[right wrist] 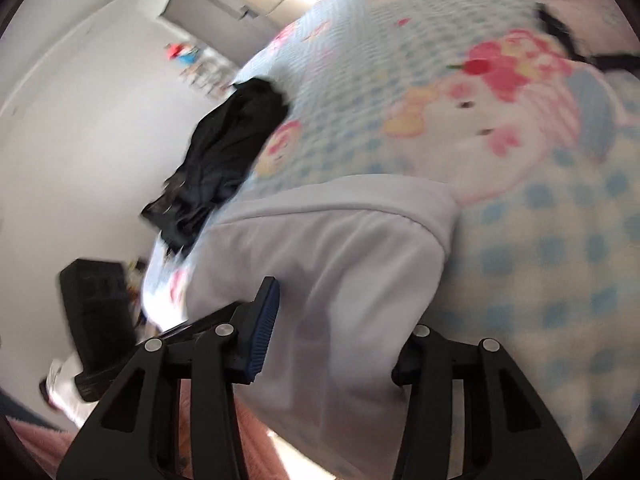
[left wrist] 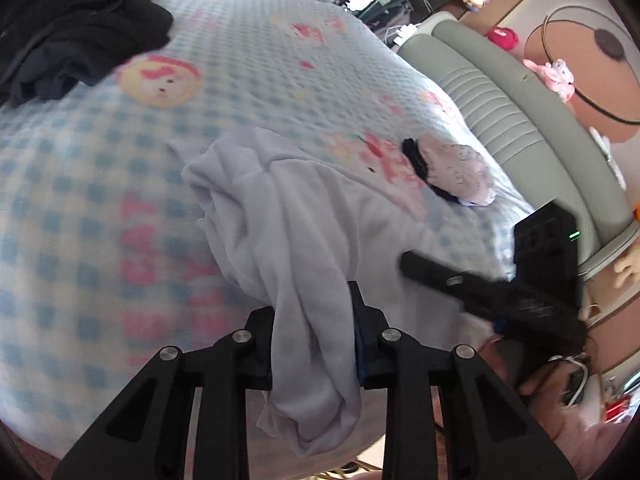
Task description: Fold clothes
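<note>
Fabric first: your white garment lies bunched and creased on the near part of the bed, one rumpled fold of it pulled up and pinched between the fingers of your left gripper, which is closed on the cloth. Your right gripper stands wide, its jaws spread on either side of a smoother, hemmed stretch of the same garment, with cloth lying between them (the blue ribbed pad of one finger shows; the other finger is partly hidden by the fabric, so I cannot tell if it touches). Beneath is a blue-and-white checked blanket printed with pink cartoon faces. A dark heap of clothes sits well apart at the far edge, a small pale lacy item to the right. Beyond are a grey padded headboard and a white wall.
</note>
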### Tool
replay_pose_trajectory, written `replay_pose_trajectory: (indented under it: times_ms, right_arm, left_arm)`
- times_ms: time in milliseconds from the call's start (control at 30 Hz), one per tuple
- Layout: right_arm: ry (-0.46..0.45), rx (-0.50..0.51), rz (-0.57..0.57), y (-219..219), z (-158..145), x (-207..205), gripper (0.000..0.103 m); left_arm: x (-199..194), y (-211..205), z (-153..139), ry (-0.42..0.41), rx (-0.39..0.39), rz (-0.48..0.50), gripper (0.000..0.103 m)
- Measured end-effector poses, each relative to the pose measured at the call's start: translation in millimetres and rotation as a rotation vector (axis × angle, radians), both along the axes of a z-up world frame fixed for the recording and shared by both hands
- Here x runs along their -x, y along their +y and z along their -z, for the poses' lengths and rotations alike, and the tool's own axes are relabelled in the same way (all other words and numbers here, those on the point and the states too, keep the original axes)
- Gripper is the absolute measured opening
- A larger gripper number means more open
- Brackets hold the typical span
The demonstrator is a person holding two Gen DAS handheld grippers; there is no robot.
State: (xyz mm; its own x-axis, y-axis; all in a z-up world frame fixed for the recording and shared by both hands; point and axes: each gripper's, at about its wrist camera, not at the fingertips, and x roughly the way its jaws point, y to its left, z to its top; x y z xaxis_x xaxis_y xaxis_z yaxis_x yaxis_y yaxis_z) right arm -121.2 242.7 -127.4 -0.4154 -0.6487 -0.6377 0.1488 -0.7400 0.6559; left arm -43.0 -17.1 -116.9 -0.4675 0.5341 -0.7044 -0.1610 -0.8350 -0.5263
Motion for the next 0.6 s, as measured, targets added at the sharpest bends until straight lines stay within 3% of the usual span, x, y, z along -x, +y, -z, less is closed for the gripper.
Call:
replay_pose_trajectory:
  times_ms: [67,133,233,333,600]
  right_arm:
    - [-0.054,0.060,0.039,19,4,-6,0.034]
    - [-0.012,0.093,0.041,29,-17,-13,0.034]
    - [0.103,-0.044,0.044,36,-63,-19,0.034]
    - [0.125,-0.072,0.097,59,-82,-20,0.034]
    - [0.039,0.018,0.312,134,-52,-49,0.040]
  left_arm:
    - [2,11,-9,0.018,0.055,0.011,0.026]
    - [1,26,-22,0.046,0.089,0.026,0.026]
    - [6,43,-40,0.067,0.052,0.062,0.026]
    - [16,72,-54,0.104,0.049,0.120,0.026]
    - [30,149,-52,0.094,0.009,0.209,0.026]
